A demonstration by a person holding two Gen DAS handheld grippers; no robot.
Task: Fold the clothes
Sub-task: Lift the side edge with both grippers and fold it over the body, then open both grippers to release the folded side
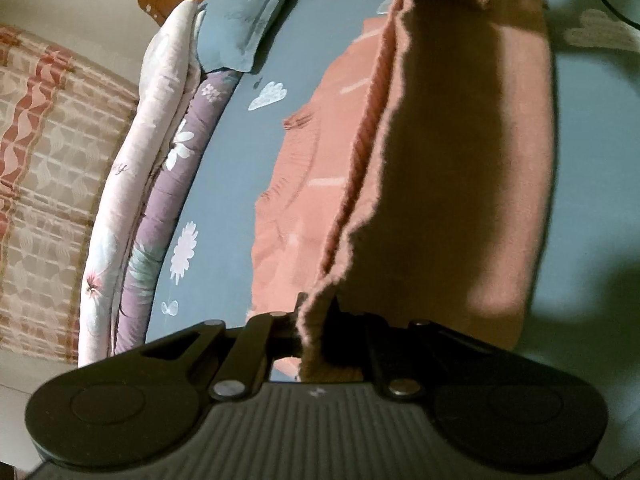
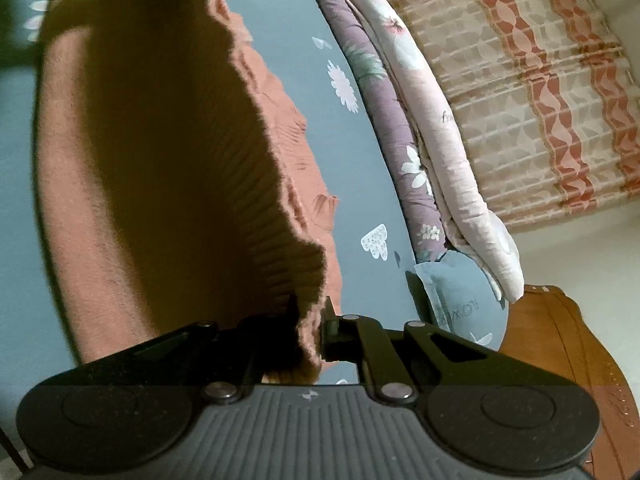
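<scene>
Both grippers — L [image 1: 318,320] & R [image 2: 310,320] — pinch pink sweater [image 1: 460,160] edge.

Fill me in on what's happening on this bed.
A person with two handheld grippers is folding a pink knit sweater. The left gripper and right gripper each pinch its edge, lifting part of it above the blue floral sheet, where the rest lies. Folded quilts line the bed's edge.

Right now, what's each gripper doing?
Left gripper: shut on the pink sweater's edge.
Right gripper: shut on the same sweater.
</scene>
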